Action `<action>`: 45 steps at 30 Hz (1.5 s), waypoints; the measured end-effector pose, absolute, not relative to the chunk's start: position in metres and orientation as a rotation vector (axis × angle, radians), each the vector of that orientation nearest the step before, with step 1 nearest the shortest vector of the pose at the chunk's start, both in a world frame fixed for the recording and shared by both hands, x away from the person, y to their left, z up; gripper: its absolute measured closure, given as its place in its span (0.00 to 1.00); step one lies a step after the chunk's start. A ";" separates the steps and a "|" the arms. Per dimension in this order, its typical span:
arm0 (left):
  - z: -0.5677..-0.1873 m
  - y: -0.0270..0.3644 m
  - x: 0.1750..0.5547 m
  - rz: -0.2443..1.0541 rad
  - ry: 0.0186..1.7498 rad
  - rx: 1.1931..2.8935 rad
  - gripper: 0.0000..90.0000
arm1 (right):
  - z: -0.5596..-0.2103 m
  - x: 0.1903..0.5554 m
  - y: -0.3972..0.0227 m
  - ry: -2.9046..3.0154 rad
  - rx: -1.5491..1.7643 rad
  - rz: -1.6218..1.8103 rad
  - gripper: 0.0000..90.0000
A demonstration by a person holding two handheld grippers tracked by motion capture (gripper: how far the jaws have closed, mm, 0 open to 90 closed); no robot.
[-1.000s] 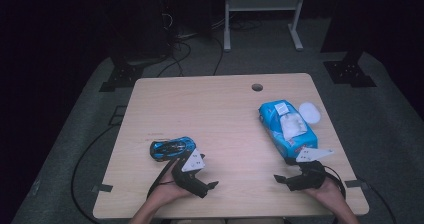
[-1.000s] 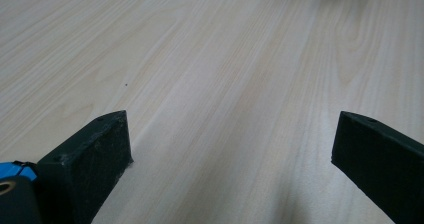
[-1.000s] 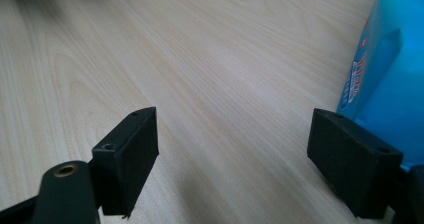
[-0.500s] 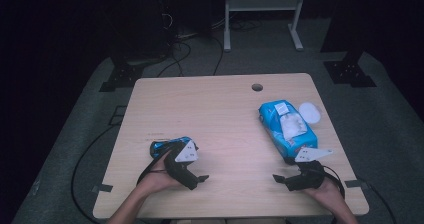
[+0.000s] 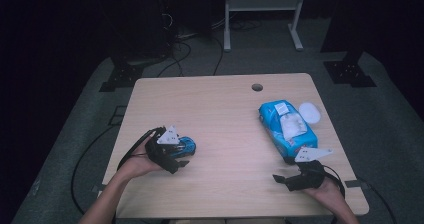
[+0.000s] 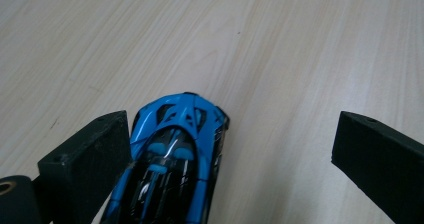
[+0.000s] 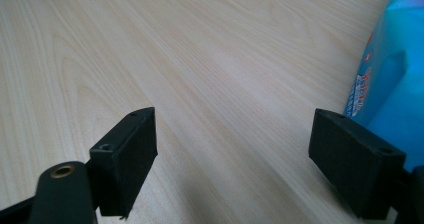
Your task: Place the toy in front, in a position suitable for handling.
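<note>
A blue and black toy car lies on the wooden table at the front left. My left gripper is over the car, open. In the left gripper view the car lies between the jaws, close against the left jaw, with a wide gap to the right jaw, and the left gripper has not closed on it. My right gripper rests near the front right edge, open. In its own view the right gripper has bare table between its jaws.
A blue pack of wipes lies at the right, just beyond the right gripper, with a white oval lid beside it. The pack fills the right edge of the right gripper view. A cable hole is near the table's far edge.
The left gripper has moved forward and to the left, from the front edge onto the toy car, so its jaws now flank the car. The right gripper has stayed put.
</note>
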State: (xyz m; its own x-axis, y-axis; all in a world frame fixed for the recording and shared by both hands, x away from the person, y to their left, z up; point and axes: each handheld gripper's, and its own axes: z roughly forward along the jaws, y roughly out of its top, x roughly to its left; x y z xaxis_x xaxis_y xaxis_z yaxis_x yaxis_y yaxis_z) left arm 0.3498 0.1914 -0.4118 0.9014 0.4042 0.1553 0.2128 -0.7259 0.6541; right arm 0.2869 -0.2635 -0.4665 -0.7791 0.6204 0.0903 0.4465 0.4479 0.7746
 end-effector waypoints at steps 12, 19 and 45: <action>-0.421 0.207 0.374 0.350 0.489 2.468 0.02 | -0.467 0.287 -0.261 2.507 0.920 1.233 0.20; -0.429 0.214 0.385 0.337 0.522 2.474 0.02 | -0.469 0.287 -0.259 2.521 0.911 1.225 0.20; -0.455 0.219 0.403 0.248 0.543 2.588 0.11 | -0.471 0.287 -0.254 2.556 0.897 1.216 0.20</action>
